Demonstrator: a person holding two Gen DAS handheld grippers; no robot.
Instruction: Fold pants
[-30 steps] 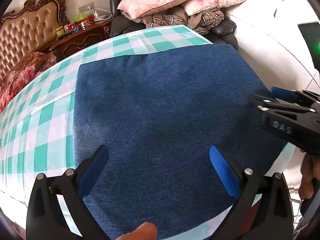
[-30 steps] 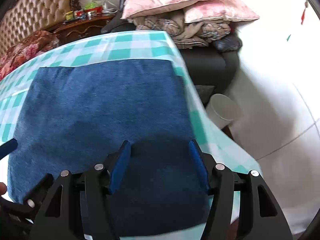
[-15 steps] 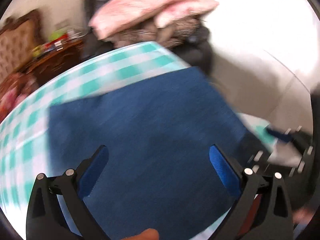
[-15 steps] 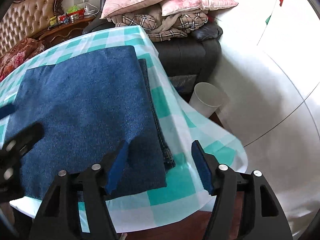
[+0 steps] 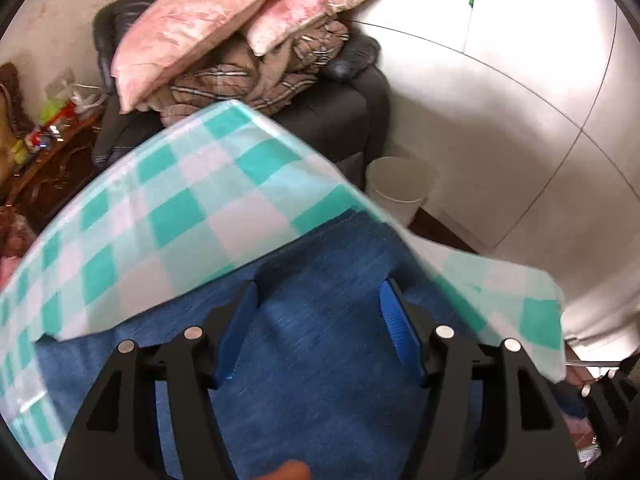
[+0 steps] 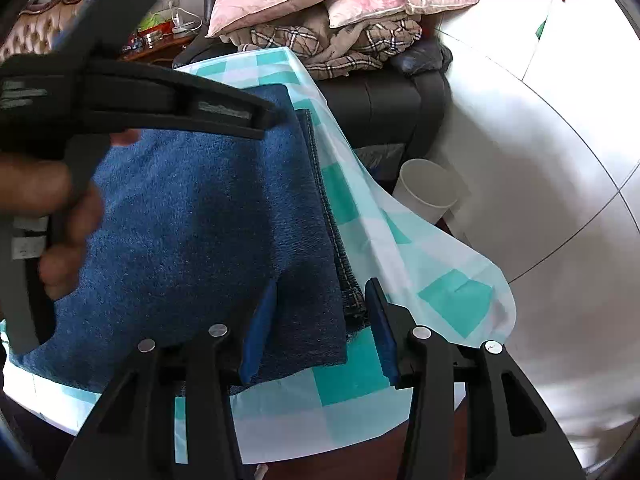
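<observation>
Folded blue pants (image 6: 208, 216) are lying at the checked tablecloth's (image 6: 452, 300) right front corner as the left gripper (image 5: 318, 320) is narrowing, and the right gripper (image 6: 320, 320) stays apart, straddling their corner.

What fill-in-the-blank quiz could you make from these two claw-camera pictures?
1. The folded pants are ____ in color.
2. The tablecloth has a green and white ____ pattern.
3. On the floor by the dark armchair stands a white ____.
4. Both claws, left claw and right claw, are ____.

Answers: blue; checked; bin; open
</observation>
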